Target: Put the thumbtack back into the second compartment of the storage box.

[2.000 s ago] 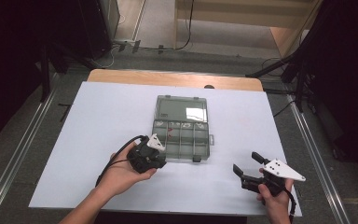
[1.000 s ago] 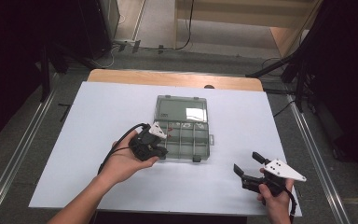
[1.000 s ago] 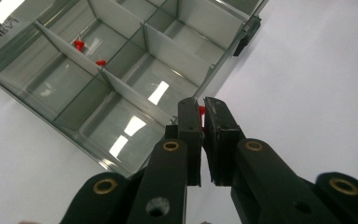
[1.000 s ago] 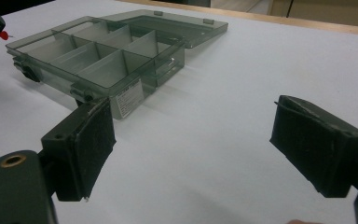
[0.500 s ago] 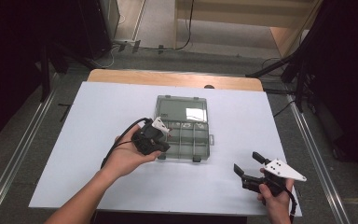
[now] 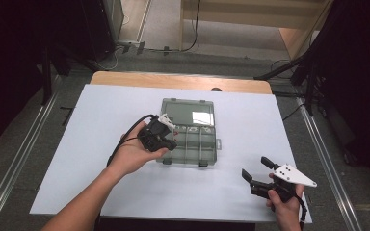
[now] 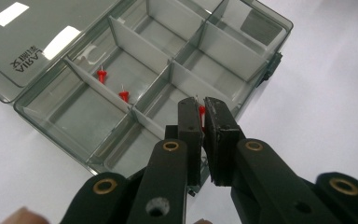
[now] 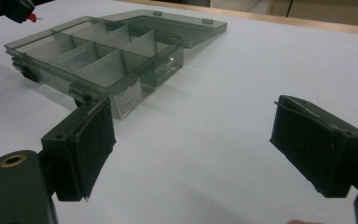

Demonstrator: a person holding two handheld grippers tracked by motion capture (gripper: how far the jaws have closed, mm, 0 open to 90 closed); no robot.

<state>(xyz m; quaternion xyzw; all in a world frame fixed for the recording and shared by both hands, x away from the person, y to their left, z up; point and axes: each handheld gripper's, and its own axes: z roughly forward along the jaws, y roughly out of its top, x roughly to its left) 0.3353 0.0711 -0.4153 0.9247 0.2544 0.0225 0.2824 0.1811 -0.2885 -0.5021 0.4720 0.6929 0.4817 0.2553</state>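
Note:
A clear grey compartment box (image 6: 195, 139) lies open in the middle of the white table, lid (image 6: 188, 111) folded back. In the left gripper view two red pushpins (image 7: 101, 74) (image 7: 123, 95) lie in one compartment. My left gripper (image 7: 201, 109) is shut on a third red pushpin (image 7: 201, 111), held over the box's near edge (image 7: 121, 154). In the high view this left gripper (image 6: 169, 137) sits at the box's left side. My right gripper (image 6: 256, 168) rests open near the table's front right; its jaws in the right gripper view (image 8: 191, 140) stand wide apart with nothing between them.
The white table top (image 6: 101, 115) has bare room left and right of the box. A wooden edge (image 6: 173, 79) runs along the far side. Dark equipment and a stand (image 6: 308, 62) surround the table. A cable (image 6: 125, 139) trails from the left gripper.
My left hand has carried the shut gripper up and to the right, from the table in front of the box to over its left side. The right gripper has stayed put.

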